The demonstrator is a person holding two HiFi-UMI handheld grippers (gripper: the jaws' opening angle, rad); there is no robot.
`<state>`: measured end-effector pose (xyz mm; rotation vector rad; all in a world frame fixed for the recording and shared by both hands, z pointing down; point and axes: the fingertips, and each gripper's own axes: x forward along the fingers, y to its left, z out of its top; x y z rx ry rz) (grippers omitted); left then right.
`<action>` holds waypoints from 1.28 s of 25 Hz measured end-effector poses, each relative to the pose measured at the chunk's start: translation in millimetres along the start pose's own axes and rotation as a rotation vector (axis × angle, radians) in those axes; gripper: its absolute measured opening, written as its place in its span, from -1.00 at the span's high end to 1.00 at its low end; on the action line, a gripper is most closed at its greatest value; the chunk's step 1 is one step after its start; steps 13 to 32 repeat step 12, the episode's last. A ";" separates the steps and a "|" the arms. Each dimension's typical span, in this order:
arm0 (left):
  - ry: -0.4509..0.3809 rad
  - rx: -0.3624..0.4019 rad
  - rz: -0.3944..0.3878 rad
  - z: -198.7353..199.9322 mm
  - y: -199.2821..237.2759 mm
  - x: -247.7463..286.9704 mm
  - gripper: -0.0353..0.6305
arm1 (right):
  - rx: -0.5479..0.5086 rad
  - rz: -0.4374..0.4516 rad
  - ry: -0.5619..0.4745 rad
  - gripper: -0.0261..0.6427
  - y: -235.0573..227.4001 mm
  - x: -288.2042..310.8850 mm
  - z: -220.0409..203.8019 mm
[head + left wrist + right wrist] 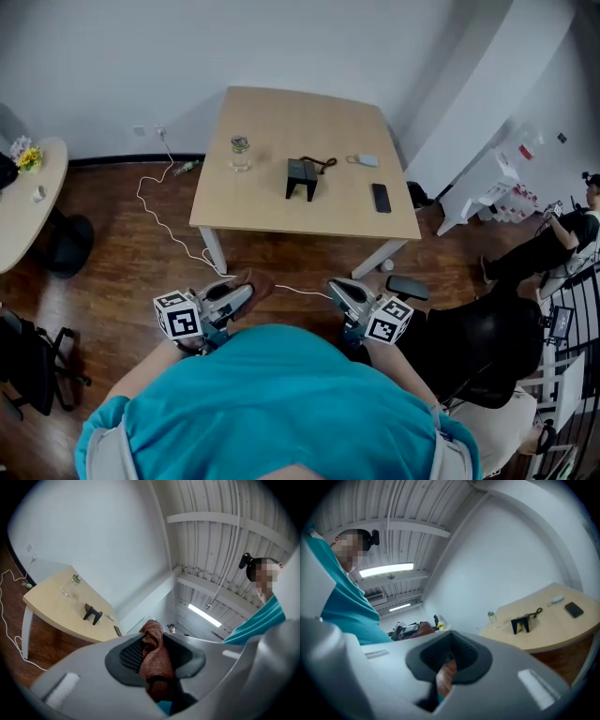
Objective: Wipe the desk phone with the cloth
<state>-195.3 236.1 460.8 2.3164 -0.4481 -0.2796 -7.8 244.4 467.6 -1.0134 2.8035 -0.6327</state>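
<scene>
The black desk phone (301,178) stands near the middle of the light wooden table (272,211), far ahead of both grippers. It also shows small in the left gripper view, desk phone (93,613), and in the right gripper view, desk phone (520,623). My left gripper (244,290) is held close to my body above the floor, shut on a reddish-brown cloth (260,281). In its own view the cloth (153,654) bunches up between the jaws of the left gripper (151,644). My right gripper (337,287) is shut with nothing held, as the right gripper (449,662) shows in its own view.
On the table are a glass jar (240,153), a dark smartphone (381,198) and a small white device with a cord (366,160). A white cable (169,225) trails over the wooden floor. A round table (23,202) stands at left, a black chair (469,342) at right.
</scene>
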 end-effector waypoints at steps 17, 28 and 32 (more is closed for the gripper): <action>-0.016 0.023 0.020 -8.1 -14.2 20.4 0.53 | -0.032 0.019 0.001 0.92 -14.5 -22.2 11.4; -0.016 0.023 0.020 -8.1 -14.2 20.4 0.53 | -0.032 0.019 0.001 0.92 -14.5 -22.2 11.4; -0.016 0.023 0.020 -8.1 -14.2 20.4 0.53 | -0.032 0.019 0.001 0.92 -14.5 -22.2 11.4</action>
